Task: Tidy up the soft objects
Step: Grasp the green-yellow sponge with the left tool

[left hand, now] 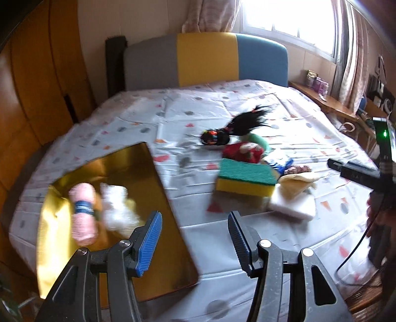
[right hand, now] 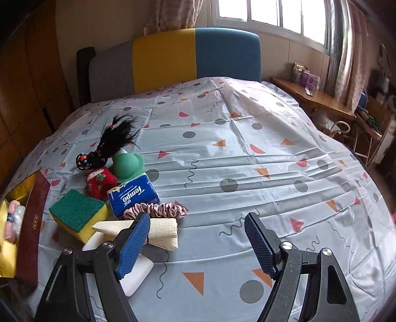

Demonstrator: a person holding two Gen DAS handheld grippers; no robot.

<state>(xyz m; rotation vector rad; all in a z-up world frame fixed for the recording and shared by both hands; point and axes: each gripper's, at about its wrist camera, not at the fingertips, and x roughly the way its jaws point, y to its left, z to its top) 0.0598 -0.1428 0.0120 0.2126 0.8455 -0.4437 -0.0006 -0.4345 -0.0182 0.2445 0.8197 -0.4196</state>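
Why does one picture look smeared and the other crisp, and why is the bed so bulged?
Left wrist view: motion blur smears the sponge and the pink roll in the gold box; the window is blown out white. Right wrist view: mostly sharp, the tissue pack lettering readable. Both views: the fisheye lens curves the bed and darkens the corners.

1. The left gripper point(left hand: 194, 237) is tilted downward with its jaws parted — nothing is gripped between the blue pads.
2. The right gripper point(right hand: 196, 244) is angled downward likewise — its jaws are spread wide and empty.
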